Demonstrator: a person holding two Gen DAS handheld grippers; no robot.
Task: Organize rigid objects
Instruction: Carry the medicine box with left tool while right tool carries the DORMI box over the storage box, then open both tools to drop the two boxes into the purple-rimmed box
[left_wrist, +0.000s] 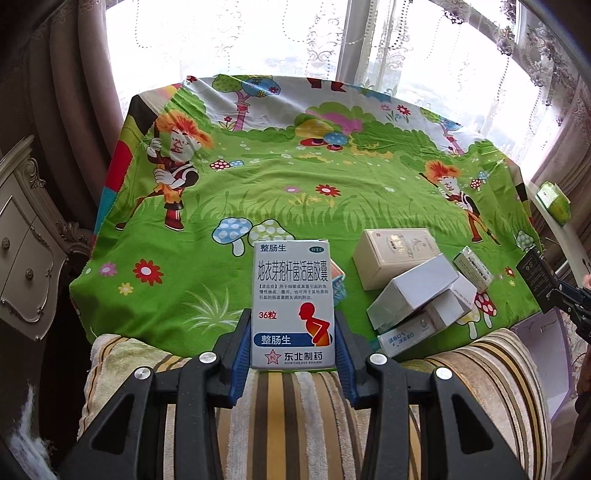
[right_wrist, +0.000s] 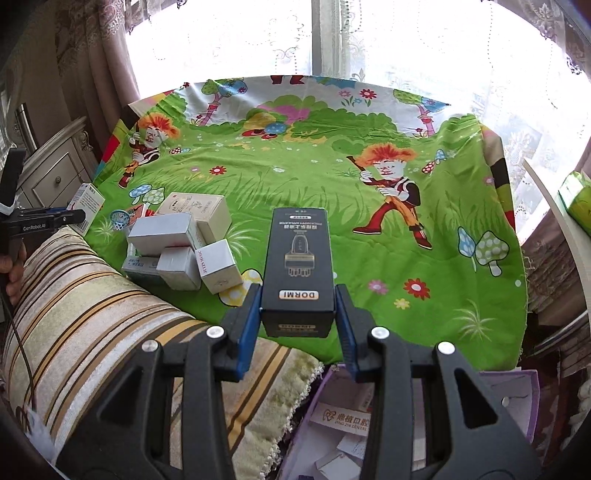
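White cardboard medicine box (left_wrist: 293, 304) with blue Chinese print stands upright, pinched between the left gripper (left_wrist: 293, 332) jaws over the near edge of the green cartoon-print cloth (left_wrist: 295, 184); the loose pile of pale boxes (left_wrist: 417, 291) lies to its right.

Black DORMI carton (right_wrist: 299, 266) is clamped in the right gripper (right_wrist: 298, 314), the pile at left. Both seem mid-carry; next, each needs a clear spot to set down.
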